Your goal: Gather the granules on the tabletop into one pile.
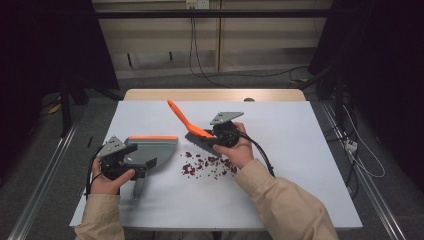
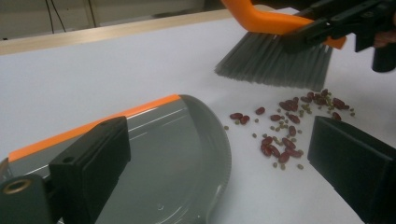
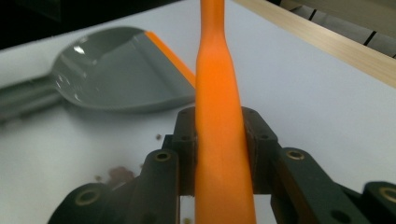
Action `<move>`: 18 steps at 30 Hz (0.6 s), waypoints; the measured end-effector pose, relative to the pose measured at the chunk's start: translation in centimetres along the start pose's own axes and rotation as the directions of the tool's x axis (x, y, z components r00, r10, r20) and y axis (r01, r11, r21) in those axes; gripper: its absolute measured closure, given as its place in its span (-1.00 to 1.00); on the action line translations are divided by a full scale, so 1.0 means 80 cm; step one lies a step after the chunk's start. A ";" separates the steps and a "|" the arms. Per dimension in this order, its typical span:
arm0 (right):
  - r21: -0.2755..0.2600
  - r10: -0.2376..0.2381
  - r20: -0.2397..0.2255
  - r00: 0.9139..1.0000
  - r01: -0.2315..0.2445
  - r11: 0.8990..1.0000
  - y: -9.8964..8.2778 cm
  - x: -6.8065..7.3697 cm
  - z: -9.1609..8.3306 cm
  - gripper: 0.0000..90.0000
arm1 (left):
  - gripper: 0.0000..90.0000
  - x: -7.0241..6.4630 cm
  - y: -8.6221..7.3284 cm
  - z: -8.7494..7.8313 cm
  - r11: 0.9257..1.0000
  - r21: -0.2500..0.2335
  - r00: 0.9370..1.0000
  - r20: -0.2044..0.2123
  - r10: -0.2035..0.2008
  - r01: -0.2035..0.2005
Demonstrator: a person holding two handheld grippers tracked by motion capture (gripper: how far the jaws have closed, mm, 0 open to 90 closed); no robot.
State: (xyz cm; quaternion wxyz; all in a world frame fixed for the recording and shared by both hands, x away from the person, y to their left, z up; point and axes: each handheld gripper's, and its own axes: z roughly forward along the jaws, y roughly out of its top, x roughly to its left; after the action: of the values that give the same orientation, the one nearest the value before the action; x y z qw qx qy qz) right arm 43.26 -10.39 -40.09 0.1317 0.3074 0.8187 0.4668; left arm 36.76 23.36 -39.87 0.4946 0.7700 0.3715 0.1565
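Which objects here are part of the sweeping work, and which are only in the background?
Part of the work:
- brush, gripped by the right gripper
- dustpan, at the left gripper
- spilled beans
- table under them

Only in the background:
- cables on the floor
- wall socket
- white plug on the floor at the right

On the table (image 1: 310,150), beans (image 1: 207,165) lie between dustpan (image 1: 150,150) at left and brush (image 1: 192,131), seemingly just above them.
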 end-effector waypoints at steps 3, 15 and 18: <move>-0.048 0.096 0.007 0.995 -0.096 0.994 -0.003 0.020 -0.004 0.58 | -0.87 0.000 0.002 -0.002 1.000 -0.013 1.000 -0.001 -0.001 0.001; -0.037 0.193 -0.067 0.979 -0.196 0.980 -0.027 0.080 -0.012 0.58 | -0.87 -0.006 0.006 -0.005 1.000 -0.021 1.000 0.002 0.013 -0.013; -0.018 0.214 -0.098 0.972 -0.217 0.976 -0.033 0.087 -0.012 0.58 | -0.87 -0.005 0.006 -0.004 1.000 -0.019 1.000 0.000 0.016 -0.016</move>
State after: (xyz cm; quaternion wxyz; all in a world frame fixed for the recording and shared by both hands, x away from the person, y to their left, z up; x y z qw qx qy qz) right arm 36.36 -7.66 -41.37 0.0456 0.3700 0.7790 0.5043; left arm 36.46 23.19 -39.26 0.5006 0.7683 0.3638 0.1638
